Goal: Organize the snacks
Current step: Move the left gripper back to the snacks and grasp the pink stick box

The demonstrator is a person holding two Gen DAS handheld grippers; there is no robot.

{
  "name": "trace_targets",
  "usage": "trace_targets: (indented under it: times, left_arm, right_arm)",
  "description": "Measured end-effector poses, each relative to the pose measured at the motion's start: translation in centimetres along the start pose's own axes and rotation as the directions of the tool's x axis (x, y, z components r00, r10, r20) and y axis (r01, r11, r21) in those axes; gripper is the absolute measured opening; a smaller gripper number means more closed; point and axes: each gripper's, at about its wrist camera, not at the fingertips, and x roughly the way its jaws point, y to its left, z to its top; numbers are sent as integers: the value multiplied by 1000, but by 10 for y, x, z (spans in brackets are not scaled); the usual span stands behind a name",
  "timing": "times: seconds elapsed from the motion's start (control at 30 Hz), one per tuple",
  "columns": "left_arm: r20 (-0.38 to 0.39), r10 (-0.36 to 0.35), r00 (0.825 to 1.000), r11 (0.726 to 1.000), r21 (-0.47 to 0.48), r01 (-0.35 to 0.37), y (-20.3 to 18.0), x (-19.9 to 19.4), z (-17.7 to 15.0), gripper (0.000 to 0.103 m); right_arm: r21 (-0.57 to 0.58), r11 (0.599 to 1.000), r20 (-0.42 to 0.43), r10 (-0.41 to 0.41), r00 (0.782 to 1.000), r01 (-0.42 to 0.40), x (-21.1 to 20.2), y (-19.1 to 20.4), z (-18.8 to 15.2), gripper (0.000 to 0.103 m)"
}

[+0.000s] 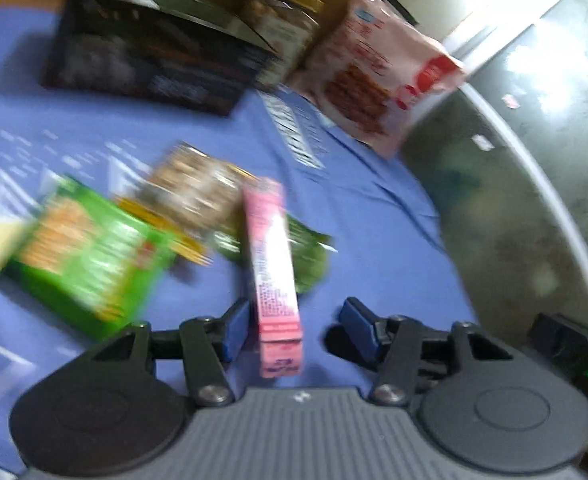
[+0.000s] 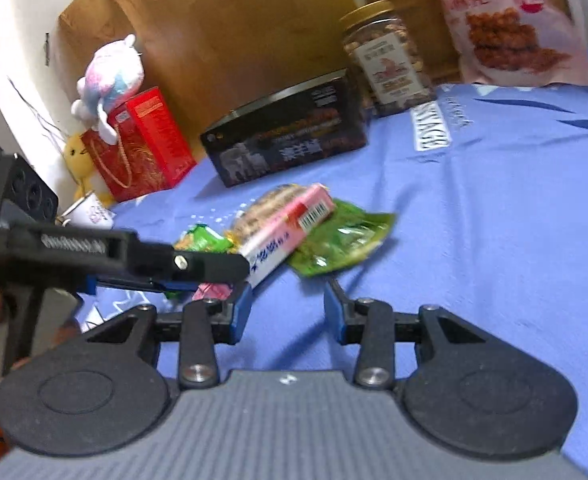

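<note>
Only from the right wrist: plush toy (image 2: 108, 70), red box (image 2: 160, 136) beside black box (image 2: 286, 142)

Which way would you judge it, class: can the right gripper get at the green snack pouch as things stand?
Probably yes. The right gripper is open and the green snack pouch lies just ahead on the blue cloth, its near edge uncovered. The pink box overlaps only its far left side.

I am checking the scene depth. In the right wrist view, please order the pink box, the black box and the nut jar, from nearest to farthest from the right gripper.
1. pink box, just ahead, slightly left.
2. black box, behind it, centre.
3. nut jar, at the back, right of the black box.
</note>
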Motion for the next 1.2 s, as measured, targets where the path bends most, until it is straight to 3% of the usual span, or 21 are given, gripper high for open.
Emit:
trace_targets:
  times: [0.2,0.4,0.53,0.7,0.93,0.97,1.03,1.2]
  left_arm:
    - [-7,-69,998,997,32,69,-17,4,0,54]
    - [113,43,993,999,8,-44,-3,-21,24,54]
    - [194,142,971,987,40,-153,-2,-26,45,54]
    - [160,147,976,982,91,-163,-4,-6,62,54]
    - [88,162,983,970,167,-174,-8,17,48,51]
    - [79,161,984,971,165,-173,-7,17,45,50]
    - [70,149,986,975,153,-158,-5,15,41,49]
    - [62,92,994,988,121,-99,-6,3,40,49]
  right_arm:
    - [-8,994,70,-109,992,110,-29,-10,-7,44]
    - [-33,997,122,-69,990,74,-45,-7,-12,48]
    - [-107,991,113,-64,992,77,-38,8,-17,51]
    - [-183,978,79,-86,993,99,-32,23,-26,51]
    - [-209,972,16,-107,994,108,-20,23,-34,50]
    - [-205,973,13,-105,994,105,-19,22,-34,49]
    - [-202,972,23,-114,993,116,-16,21,-33,20]
    - [-196,967,46,-157,986,163,-15,17,-29,14]
